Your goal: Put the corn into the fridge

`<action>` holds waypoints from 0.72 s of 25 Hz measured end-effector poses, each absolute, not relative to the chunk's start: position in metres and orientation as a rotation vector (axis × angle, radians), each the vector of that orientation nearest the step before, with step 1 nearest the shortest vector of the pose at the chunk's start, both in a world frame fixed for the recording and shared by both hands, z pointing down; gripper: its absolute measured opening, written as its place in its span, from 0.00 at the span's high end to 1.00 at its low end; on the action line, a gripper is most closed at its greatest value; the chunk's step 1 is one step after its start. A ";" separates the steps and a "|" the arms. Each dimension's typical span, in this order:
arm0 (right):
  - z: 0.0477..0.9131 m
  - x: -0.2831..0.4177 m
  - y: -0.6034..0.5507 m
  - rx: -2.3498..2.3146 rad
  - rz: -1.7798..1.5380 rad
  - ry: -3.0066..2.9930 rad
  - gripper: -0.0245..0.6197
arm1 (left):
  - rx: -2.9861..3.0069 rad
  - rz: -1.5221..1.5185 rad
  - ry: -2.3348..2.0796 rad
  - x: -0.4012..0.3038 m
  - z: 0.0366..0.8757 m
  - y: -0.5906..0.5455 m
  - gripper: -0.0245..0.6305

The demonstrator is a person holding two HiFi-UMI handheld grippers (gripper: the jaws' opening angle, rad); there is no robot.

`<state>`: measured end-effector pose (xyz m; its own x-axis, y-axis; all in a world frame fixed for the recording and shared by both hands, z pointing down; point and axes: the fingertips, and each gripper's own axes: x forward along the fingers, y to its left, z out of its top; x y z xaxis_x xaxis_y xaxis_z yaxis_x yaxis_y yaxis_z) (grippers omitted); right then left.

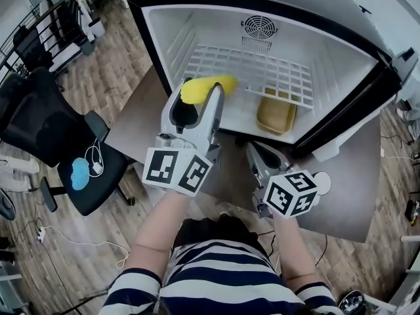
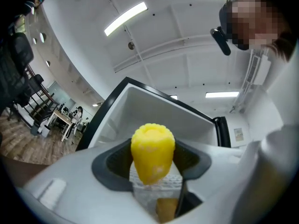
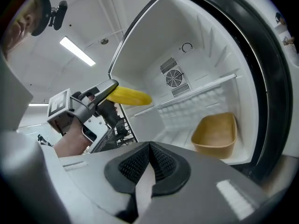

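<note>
My left gripper [image 1: 197, 97] is clamped on the corn [image 1: 209, 86]. The jaws pinch only its near end, so most of the cob sticks out past them toward the fridge [image 1: 164, 38]. That is my main worry: with such a short bite on a round, smooth cob, a bump or a quick turn could make it pivot or slide out. It sits at the open mouth, close to the left wall and about level with the wire shelf [image 1: 262, 71]; I can't tell whether the tip has crossed the front edge. If I push in low, the tip may catch that edge and get levered loose. If I let go too near the front, I'd expect it to roll off onto the table [image 1: 134, 130]. My right gripper [image 1: 262, 161] hangs low on the right, jaws closed on nothing, below the tan tray [image 1: 275, 113], too far to catch anything.
</note>
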<state>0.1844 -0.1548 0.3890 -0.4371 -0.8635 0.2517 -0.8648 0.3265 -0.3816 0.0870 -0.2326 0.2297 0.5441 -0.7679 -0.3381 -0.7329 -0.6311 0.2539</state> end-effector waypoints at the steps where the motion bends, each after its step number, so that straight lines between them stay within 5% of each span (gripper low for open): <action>1: 0.390 0.185 -0.156 1.658 0.740 -2.559 0.98 | 2.692 -0.659 -1.323 0.088 0.229 -0.234 0.96; 18: 0.405 0.187 -0.161 1.597 0.775 -2.578 0.98 | 2.804 -0.630 -1.377 0.109 0.245 -0.245 0.96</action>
